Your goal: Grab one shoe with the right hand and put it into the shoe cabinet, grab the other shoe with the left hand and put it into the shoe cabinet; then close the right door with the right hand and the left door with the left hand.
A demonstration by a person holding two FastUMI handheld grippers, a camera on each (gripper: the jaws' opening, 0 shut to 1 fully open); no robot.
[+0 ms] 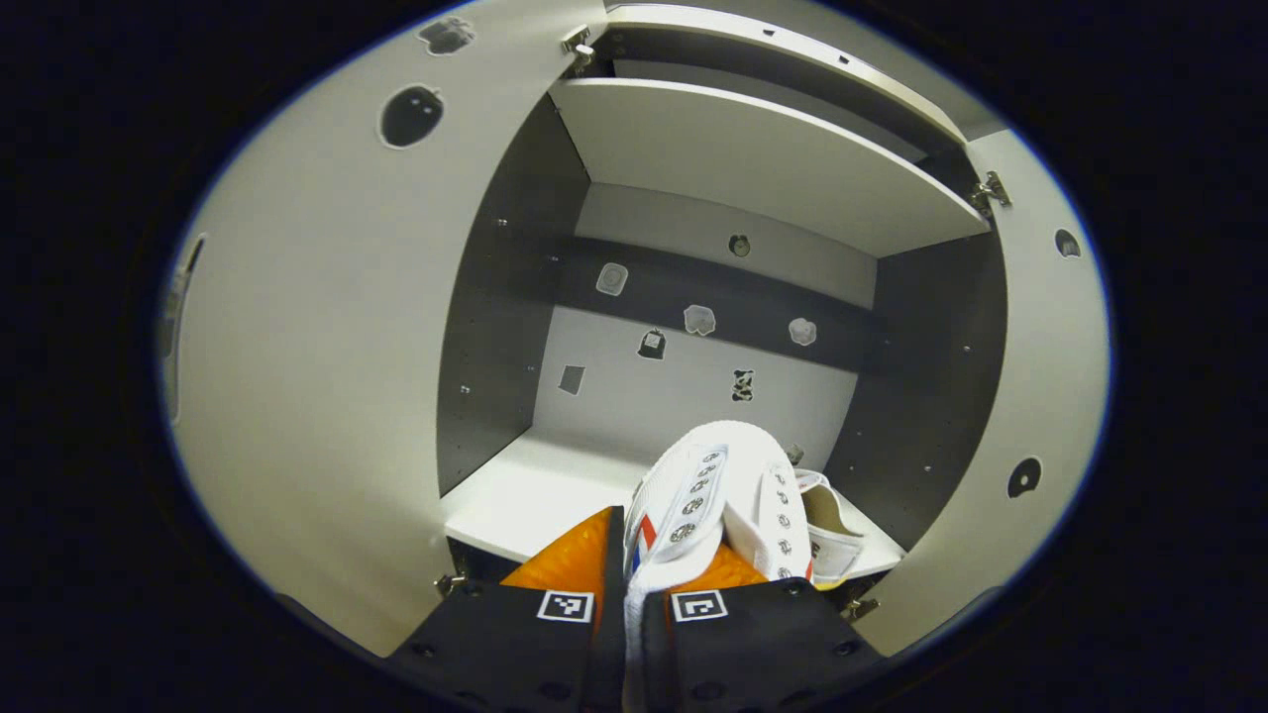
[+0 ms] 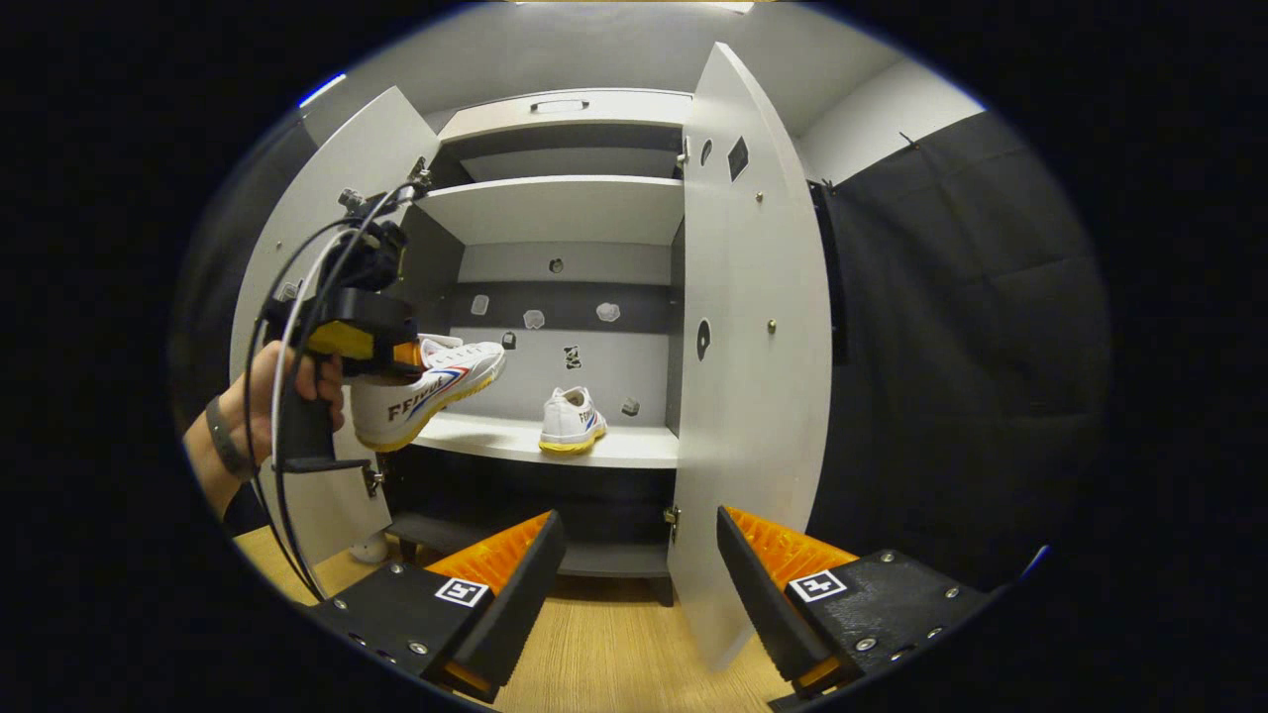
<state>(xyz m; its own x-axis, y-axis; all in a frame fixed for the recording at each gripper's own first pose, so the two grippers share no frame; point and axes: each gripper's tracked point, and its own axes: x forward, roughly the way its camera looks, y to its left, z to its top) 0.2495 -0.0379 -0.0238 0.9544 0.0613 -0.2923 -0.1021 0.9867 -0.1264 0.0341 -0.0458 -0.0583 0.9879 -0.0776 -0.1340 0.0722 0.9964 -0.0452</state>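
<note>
Two white canvas shoes: my left gripper (image 1: pixel 634 579) clamps one (image 1: pixel 708 485), the other (image 2: pixel 572 421) sits on the grey cabinet shelf (image 2: pixel 634 448), my right gripper (image 2: pixel 634 569) gapes by the open right door (image 2: pixel 748 376)

Lighting's pretty even and soft, mostly from overhead. The shoe cabinet (image 2: pixel 555 208) has shade under its shelves, and its dark side panels look murky. No real glare. Heavy fisheye bending curves the doors (image 1: pixel 327 327) near the edges. Focus stays decent throughout.

Open shoe cabinet (image 2: pixel 555 213) at twelve o'clock; one white shoe (image 2: pixel 572 421) on its shelf, another shoe (image 2: pixel 428 391) gripped by the left gripper (image 2: pixel 396 361) at nine o'clock; right gripper (image 2: pixel 639 555) spread wide
</note>
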